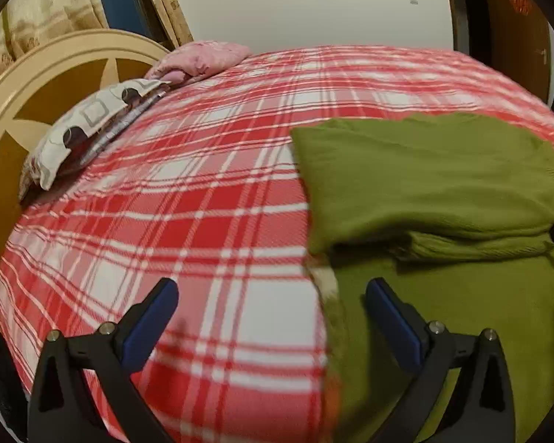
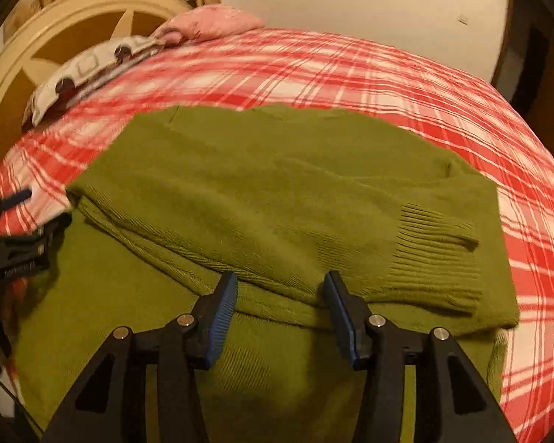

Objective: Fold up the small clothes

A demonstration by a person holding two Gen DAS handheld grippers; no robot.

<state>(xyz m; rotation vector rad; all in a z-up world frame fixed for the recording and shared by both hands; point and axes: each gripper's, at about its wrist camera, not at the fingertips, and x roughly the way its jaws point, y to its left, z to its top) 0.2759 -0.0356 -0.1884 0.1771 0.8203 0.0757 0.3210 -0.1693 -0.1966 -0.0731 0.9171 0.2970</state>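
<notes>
An olive green knit sweater (image 2: pixel 277 192) lies on the red plaid bed, partly folded, with a ribbed cuff (image 2: pixel 435 243) on top at the right. It also shows in the left wrist view (image 1: pixel 424 184) at the right. My right gripper (image 2: pixel 280 288) is open and empty, its jaws standing over the folded edge of the sweater. My left gripper (image 1: pixel 271 295) is open wide and empty, over the sweater's left edge where it meets the bedspread. The left gripper also shows at the left edge of the right wrist view (image 2: pixel 14 229).
The red and white plaid bedspread (image 1: pixel 166 203) covers the bed. A patterned pillow (image 1: pixel 88 125) and a pink pillow (image 1: pixel 203 61) lie by the cream headboard (image 1: pixel 37 85). A white wall and a dark door (image 1: pixel 513 37) stand behind.
</notes>
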